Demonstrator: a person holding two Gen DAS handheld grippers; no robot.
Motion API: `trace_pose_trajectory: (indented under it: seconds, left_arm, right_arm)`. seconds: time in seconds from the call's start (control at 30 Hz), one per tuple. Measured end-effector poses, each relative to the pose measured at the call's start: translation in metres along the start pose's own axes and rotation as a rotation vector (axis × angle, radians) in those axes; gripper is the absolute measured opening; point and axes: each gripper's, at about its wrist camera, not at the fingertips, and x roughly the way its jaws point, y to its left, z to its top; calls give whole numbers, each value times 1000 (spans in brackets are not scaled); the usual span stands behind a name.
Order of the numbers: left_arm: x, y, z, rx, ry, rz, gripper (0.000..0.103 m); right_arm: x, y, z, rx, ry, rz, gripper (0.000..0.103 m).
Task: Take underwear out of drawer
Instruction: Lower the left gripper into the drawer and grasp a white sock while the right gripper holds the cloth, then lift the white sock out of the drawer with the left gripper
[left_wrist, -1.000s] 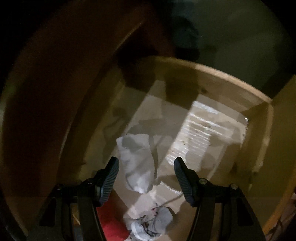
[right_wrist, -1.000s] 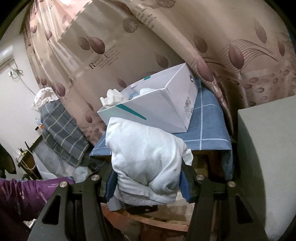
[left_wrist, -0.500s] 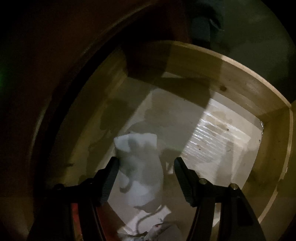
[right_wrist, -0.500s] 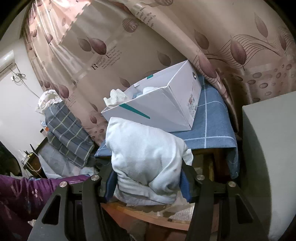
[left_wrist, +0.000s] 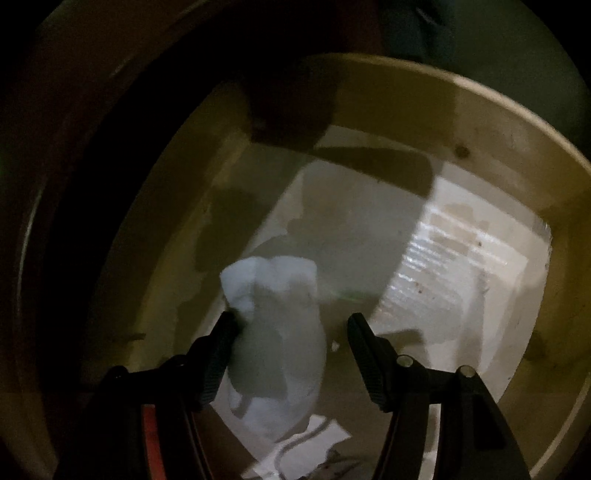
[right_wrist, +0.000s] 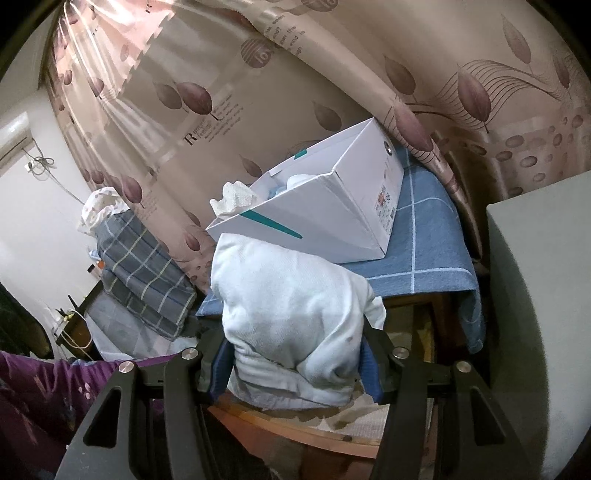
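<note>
In the dim drawer (left_wrist: 388, 96), a folded white piece of underwear (left_wrist: 277, 325) lies on the paper lining, framed by the left tongs (left_wrist: 290, 319), whose jaws have just been closing but are not yet pressed on it, though the left tip is seen at its edge. Being soft, light and limp, it is best pinched across its thick folded middle. A second white bundle (right_wrist: 291, 317) is clamped in the right tongs (right_wrist: 295, 358), held above the drawer's front edge.
</note>
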Motion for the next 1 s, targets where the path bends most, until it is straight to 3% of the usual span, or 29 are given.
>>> trace_pose_trajectory:
  seconds: [0.03,0.07,0.27,0.47,1.0]
  left_arm:
    - [-1,-1,1,3,4,11,56]
    - [-1,-1,2,6,7,41,44]
    - [-10,-1,3,5,-2,28,35]
    - [-23,-24,-1,107,-34,40,34]
    - [-108,-29,-2,123,-172,76,34]
  right_arm:
    - [0,1,0,-2,2,-1,54]
    - [1,1,0,-4,4,1,54]
    - [1,0,0,9,0,7,54]
    - [2,0,-2,12,2,-2,54]
    - [0,0,-3,10,-6,-34,55]
